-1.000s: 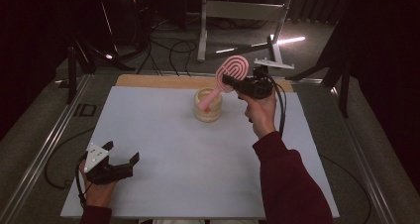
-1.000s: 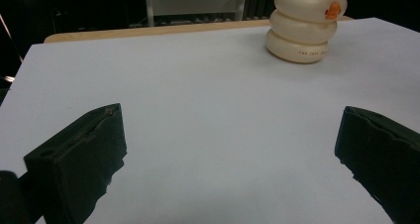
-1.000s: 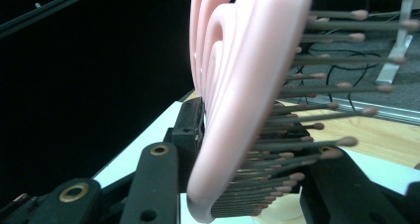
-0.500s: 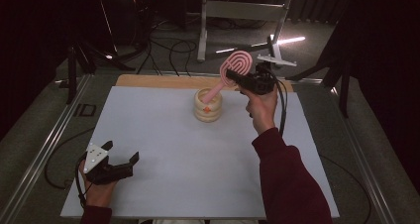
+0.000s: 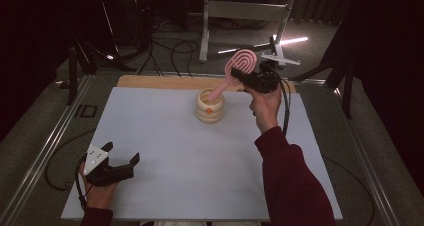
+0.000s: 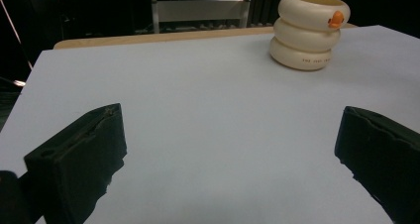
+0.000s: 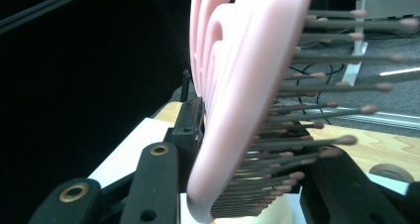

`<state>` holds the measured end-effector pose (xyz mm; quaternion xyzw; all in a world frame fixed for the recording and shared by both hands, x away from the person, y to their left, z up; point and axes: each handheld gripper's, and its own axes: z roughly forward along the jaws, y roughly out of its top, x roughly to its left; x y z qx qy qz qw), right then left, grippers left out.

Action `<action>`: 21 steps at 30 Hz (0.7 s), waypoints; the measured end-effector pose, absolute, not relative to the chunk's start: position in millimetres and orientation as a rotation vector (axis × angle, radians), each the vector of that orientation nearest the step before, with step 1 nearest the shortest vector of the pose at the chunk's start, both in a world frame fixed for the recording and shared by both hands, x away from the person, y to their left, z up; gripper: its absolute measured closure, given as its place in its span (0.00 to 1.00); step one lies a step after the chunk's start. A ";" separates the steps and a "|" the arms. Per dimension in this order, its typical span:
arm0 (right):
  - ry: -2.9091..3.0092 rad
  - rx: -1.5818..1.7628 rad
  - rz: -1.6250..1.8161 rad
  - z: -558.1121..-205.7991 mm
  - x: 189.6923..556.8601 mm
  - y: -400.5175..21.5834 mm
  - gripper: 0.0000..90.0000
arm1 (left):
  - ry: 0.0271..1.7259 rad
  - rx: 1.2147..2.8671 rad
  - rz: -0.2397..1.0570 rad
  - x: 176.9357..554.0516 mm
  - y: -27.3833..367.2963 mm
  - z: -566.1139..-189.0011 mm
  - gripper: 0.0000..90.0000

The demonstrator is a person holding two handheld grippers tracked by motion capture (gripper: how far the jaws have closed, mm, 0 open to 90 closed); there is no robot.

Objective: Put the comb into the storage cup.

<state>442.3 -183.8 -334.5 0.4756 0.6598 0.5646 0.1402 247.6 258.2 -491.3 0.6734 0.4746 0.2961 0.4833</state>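
Above table (image 5: 165, 186), hairbrush (image 5: 240, 66) between fingers (image 7: 153, 184).

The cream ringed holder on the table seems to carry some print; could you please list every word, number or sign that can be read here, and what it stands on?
Cream ringed holder, bottom ring: one line of small dark print, too small and blurred to read; it may begin "THE".
Cream ringed holder, top ring: an orange mark, with no letters to be made out.
Pink hairbrush: no text.
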 end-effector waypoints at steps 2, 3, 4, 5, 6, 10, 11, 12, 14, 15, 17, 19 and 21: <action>1.902 1.377 1.629 -334.7 443.1 -184.8 0.71 | 1.156 1.640 0.723 247.6 258.1 -491.2 0.00; 1.898 1.376 1.627 -335.0 443.6 -185.2 0.71 | 1.157 1.640 0.723 247.6 258.1 -491.3 0.00; 1.895 1.377 1.625 -335.2 444.0 -185.7 0.71 | 1.157 1.638 0.723 247.4 258.0 -491.3 0.00; 1.892 1.378 1.622 -335.4 444.5 -186.1 0.71 | 1.158 1.639 0.723 247.4 258.2 -491.2 0.00; 1.888 1.382 1.619 -335.4 444.8 -186.4 0.71 | 1.158 1.638 0.724 247.4 258.2 -491.1 0.00; 1.881 1.385 1.613 -336.5 447.4 -187.0 0.71 | 1.159 1.637 0.724 247.5 258.1 -491.4 0.00; 1.880 1.384 1.608 -336.7 447.9 -186.9 0.71 | 1.158 1.639 0.723 247.6 258.0 -491.5 0.00; 1.879 1.386 1.605 -336.8 448.5 -186.8 0.71 | 1.158 1.639 0.723 247.6 258.0 -491.5 0.00; 1.878 1.385 1.602 -337.0 449.2 -186.8 0.71 | 1.158 1.639 0.722 247.8 257.6 -491.8 0.00; 1.876 1.387 1.600 -337.1 449.7 -186.7 0.71 | 1.158 1.638 0.722 247.8 257.3 -492.0 0.00; 1.876 1.383 1.594 -337.6 450.9 -186.4 0.71 | 1.156 1.642 0.722 247.8 256.9 -492.0 0.00; 1.875 1.379 1.588 -338.6 451.6 -185.7 0.71 | 1.156 1.641 0.724 247.6 256.7 -492.0 0.00; 1.873 1.379 1.578 -339.7 452.2 -184.9 0.71 | 1.156 1.636 0.725 247.3 256.8 -491.7 0.00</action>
